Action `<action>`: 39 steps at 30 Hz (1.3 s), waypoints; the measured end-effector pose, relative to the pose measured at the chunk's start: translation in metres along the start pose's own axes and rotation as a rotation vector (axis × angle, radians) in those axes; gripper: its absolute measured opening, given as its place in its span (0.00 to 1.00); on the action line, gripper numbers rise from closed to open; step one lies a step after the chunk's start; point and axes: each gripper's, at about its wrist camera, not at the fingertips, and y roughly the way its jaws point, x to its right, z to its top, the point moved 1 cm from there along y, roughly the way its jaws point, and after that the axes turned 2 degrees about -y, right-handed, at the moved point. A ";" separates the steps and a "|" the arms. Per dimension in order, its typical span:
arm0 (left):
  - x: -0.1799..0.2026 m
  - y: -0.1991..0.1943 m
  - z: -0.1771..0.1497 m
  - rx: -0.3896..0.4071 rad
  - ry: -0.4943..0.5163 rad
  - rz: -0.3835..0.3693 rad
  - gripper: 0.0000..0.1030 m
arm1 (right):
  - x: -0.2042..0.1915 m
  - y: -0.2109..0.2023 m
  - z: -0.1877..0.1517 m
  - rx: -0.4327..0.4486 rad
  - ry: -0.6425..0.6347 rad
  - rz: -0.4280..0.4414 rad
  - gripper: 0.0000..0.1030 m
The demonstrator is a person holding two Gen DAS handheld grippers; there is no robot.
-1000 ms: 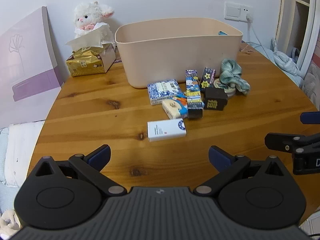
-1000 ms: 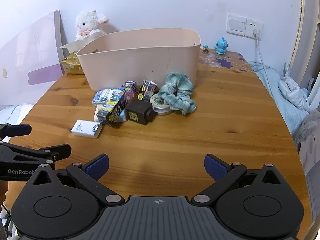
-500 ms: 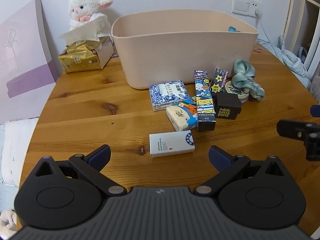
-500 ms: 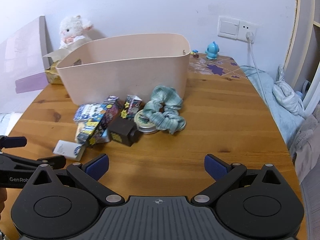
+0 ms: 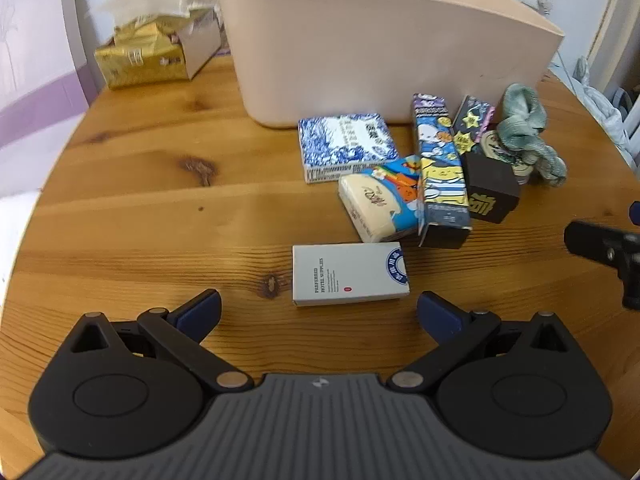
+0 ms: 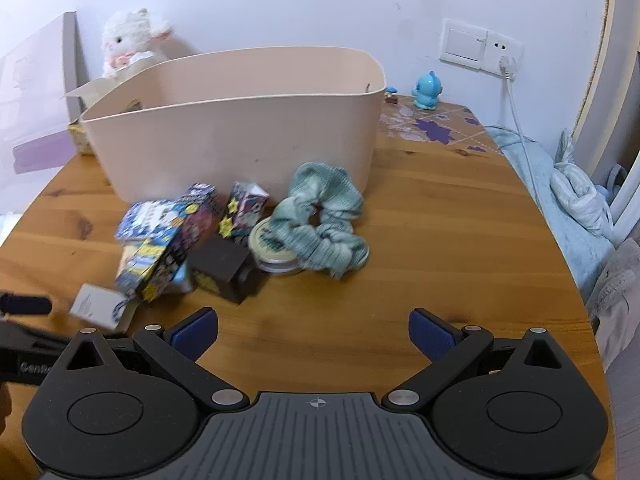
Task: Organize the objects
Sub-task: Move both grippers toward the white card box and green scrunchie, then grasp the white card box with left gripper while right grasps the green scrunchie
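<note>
The wooden table (image 5: 140, 208) carries a beige bin (image 5: 380, 52) toward its far edge, with the clutter just in front of it. The white box (image 5: 349, 274) lies nearest the near edge, apart from the pile. The left gripper (image 5: 318, 310) hangs spread just short of it; a clean pick likely means straddling its short sides squarely. The right gripper (image 6: 314, 328) is spread too, empty, facing the green scrunchie (image 6: 320, 224).
</note>
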 end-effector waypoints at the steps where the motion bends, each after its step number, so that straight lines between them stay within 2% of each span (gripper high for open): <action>1: -0.001 0.002 0.000 -0.002 -0.007 -0.002 1.00 | 0.001 0.003 0.001 0.000 0.003 -0.013 1.00; 5: -0.003 0.004 0.003 0.003 -0.015 -0.012 1.00 | 0.005 0.014 0.008 0.002 0.033 -0.010 1.00; 12: -0.008 0.008 0.008 -0.001 -0.015 0.014 1.00 | 0.000 0.026 0.019 0.028 0.026 -0.036 1.00; 21: -0.015 0.011 0.011 0.021 -0.025 0.026 1.00 | -0.004 0.041 0.024 0.064 0.036 -0.067 0.82; 24: -0.015 0.011 0.010 0.030 -0.011 0.014 1.00 | -0.002 0.045 0.025 0.068 0.045 -0.071 0.73; 25: -0.015 0.011 0.010 0.032 -0.010 0.014 1.00 | -0.002 0.047 0.026 0.064 0.050 -0.066 0.66; 27: -0.016 0.009 0.009 0.041 -0.008 0.014 0.96 | 0.000 0.049 0.026 0.067 0.065 -0.042 0.59; 32: -0.017 0.003 0.009 0.062 -0.012 0.014 0.77 | 0.000 0.047 0.025 0.075 0.077 -0.006 0.28; 33: -0.018 0.003 0.009 0.066 -0.011 0.012 0.73 | 0.000 0.047 0.025 0.074 0.077 -0.004 0.26; 35: -0.018 0.000 0.008 0.074 -0.007 0.009 0.59 | 0.000 0.045 0.025 0.072 0.083 0.006 0.20; 39: -0.019 -0.001 0.008 0.076 -0.004 -0.004 0.59 | 0.004 0.040 0.022 0.070 0.108 0.025 0.16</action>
